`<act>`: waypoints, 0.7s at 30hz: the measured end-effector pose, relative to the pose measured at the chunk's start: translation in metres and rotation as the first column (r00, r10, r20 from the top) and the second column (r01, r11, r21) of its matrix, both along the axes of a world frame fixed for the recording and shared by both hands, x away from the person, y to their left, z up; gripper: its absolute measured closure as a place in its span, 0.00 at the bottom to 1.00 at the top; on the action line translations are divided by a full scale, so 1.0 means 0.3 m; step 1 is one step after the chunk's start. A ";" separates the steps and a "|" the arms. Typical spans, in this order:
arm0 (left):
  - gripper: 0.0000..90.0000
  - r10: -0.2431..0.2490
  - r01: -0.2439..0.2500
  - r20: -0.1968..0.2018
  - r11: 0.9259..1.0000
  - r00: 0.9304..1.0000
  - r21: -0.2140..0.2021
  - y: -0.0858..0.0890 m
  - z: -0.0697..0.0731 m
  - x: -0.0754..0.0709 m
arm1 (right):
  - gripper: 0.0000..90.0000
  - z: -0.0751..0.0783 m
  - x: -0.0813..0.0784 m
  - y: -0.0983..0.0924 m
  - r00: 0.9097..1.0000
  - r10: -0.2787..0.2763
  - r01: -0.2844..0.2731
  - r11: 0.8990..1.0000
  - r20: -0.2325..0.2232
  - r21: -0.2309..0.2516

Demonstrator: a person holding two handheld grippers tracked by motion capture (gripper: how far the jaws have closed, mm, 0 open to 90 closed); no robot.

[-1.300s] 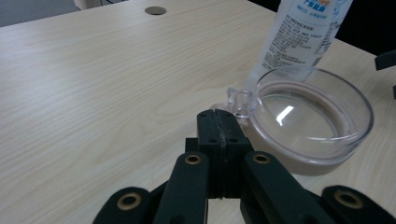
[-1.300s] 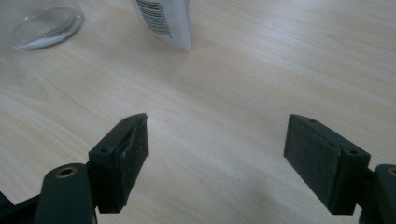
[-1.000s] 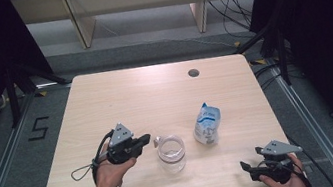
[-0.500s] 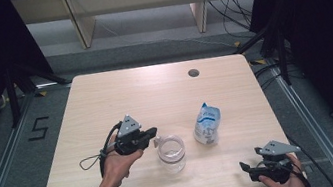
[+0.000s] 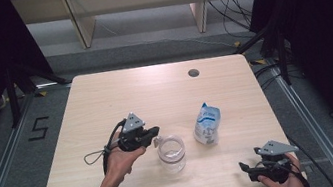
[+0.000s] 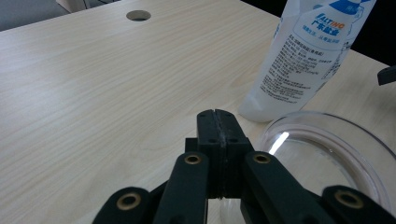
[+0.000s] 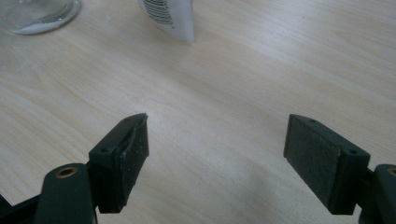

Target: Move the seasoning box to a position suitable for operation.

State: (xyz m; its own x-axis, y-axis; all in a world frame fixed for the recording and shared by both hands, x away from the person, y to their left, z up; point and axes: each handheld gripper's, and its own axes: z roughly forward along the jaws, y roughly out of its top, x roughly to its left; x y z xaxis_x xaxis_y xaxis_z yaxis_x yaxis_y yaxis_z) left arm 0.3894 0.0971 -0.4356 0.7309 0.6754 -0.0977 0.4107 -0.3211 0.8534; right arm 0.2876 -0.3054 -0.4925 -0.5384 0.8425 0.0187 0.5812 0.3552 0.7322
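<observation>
A person's left gripper [image 5: 153, 135], its two black jaws pressed flat together with nothing between them, hovers at the left rim of a clear glass jar [image 5: 171, 152] that stands open-mouthed near the front middle of a pale wooden table [image 5: 104, 98]. Just to the jar's right and a little farther back stands a white-and-blue pouch [image 5: 207, 124], soft-sided and printed with small text, close to the jar but apart from it. The right gripper [image 5: 248, 167] waits at the near right corner, well away from both, its jaws spread wide over bare wood. The jar looks rigid, smooth and breakable, likely slippery under hard pads and heavier than the pouch; a hold across the thick rim or around the body below the neck seems safest, with gentle pressure. The pouch would probably give when squeezed and may sag or tip, so its upper part, pinched flat, looks the better place to grip. A round cable hole [image 5: 193, 73] marks the table's far side.
</observation>
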 end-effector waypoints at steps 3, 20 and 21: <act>0.99 -0.003 0.003 -0.004 1.000 1.000 -0.011 -0.013 -0.003 0.004 | 0.26 0.003 -0.001 0.001 1.000 -0.007 0.007 1.000 0.003 -0.023; 0.99 0.004 -0.002 -0.031 0.999 0.999 0.039 0.027 0.008 -0.022 | 0.26 0.002 -0.002 0.000 1.000 -0.003 0.003 0.999 0.005 -0.039; 0.99 0.004 -0.002 -0.031 0.999 0.999 0.039 0.027 0.008 -0.022 | 0.26 0.002 -0.002 0.000 1.000 -0.003 0.003 0.999 0.005 -0.039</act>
State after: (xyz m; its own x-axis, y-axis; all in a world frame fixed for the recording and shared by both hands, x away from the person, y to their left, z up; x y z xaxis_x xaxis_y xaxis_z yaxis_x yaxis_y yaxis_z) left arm 0.3829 0.1051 -0.4332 0.7259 0.6813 -0.0941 0.4382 -0.3527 0.8268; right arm 0.2871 -0.3054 -0.4917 -0.5359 0.8441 -0.0169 0.5789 0.3819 0.7205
